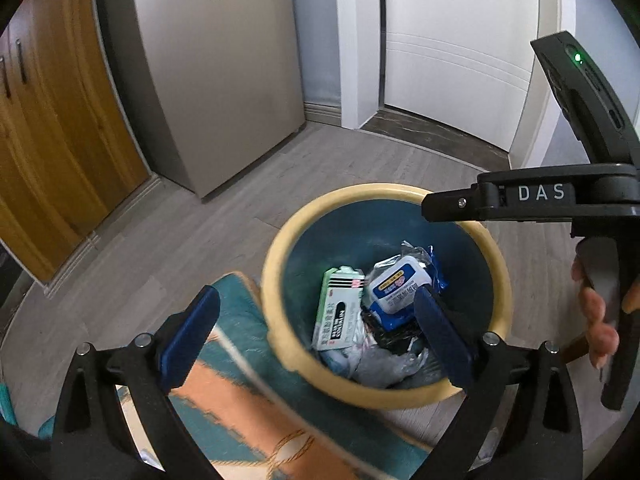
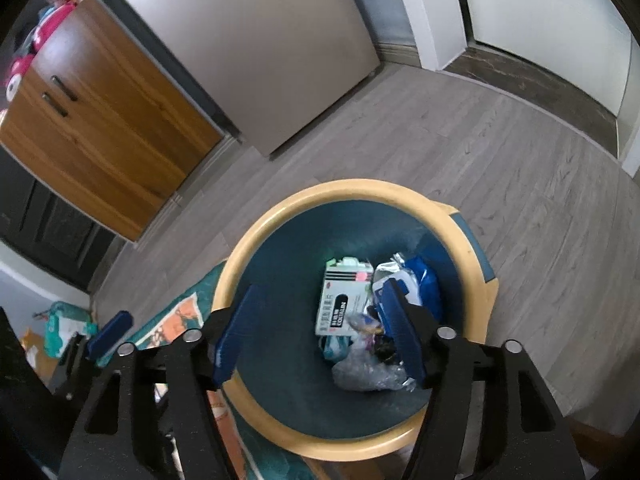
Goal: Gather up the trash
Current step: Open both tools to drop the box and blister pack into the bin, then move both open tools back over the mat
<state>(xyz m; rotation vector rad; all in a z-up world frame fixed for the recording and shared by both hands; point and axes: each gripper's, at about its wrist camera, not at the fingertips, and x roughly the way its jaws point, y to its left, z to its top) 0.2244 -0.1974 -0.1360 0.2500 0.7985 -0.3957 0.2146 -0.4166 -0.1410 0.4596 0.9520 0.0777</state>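
We hold the left tongs (image 1: 316, 334) with their blue pads spread wide and empty; the patterned rug (image 1: 248, 392) lies under their left pad, and the yellow-rimmed bin (image 1: 280, 264) sits below their right one. In the bin lie a green-and-white box (image 1: 340, 312), a blue wipes pack (image 1: 400, 284) and crumpled plastic (image 1: 380, 364). Our right tongs (image 2: 320, 328) also stand apart, holding nothing, directly above the bin.
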